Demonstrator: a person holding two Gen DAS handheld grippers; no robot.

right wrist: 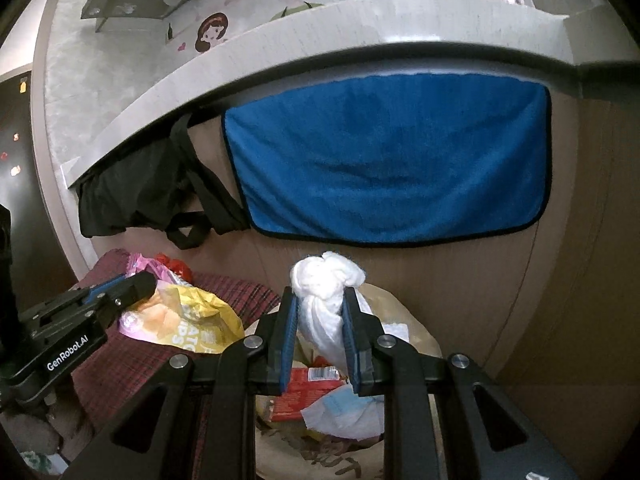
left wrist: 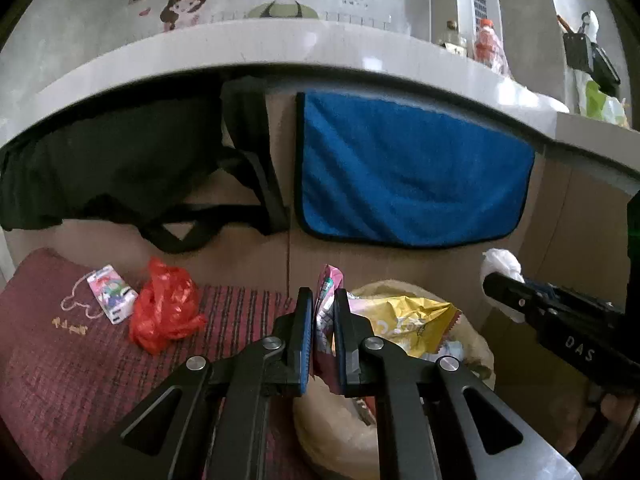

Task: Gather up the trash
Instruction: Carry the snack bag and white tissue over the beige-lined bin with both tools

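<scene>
Left wrist view shows my left gripper [left wrist: 323, 312] pinching a pink snack wrapper [left wrist: 329, 284] between its pads, the wrapper standing upright out of the jaws. I read that grip as a carry hold: the piece is thin, so a near-closed pinch keeps it from slipping while I bring it over the trash bag [left wrist: 340, 436].

That pale bag sits open just below and ahead of both grippers, on the floor against the wooden cabinet front [left wrist: 256, 256], beside the edge of the red striped mat [left wrist: 80, 360]. It already holds a yellow chips packet [left wrist: 404, 320] near its rim, so I judge the collecting is partly done.

On the right wrist view, my right gripper [right wrist: 320, 332] is clamped on a wad of white tissue [right wrist: 326, 276], which bulges above the pads and hangs below them, directly over the bag's mouth, where a red packet [right wrist: 308, 388] and crumpled paper lie inside. Holding both pieces over the opening makes sense: once let go, they should fall in.

Left on the mat, well apart from the bag, are a crumpled red plastic bag [left wrist: 164, 304] and, just beside it, a small pink printed carton [left wrist: 112, 292]. A blue towel [left wrist: 412, 172] and a black bag [left wrist: 120, 168] hang from the counter [left wrist: 280, 48] edge above, clear of my work.
</scene>
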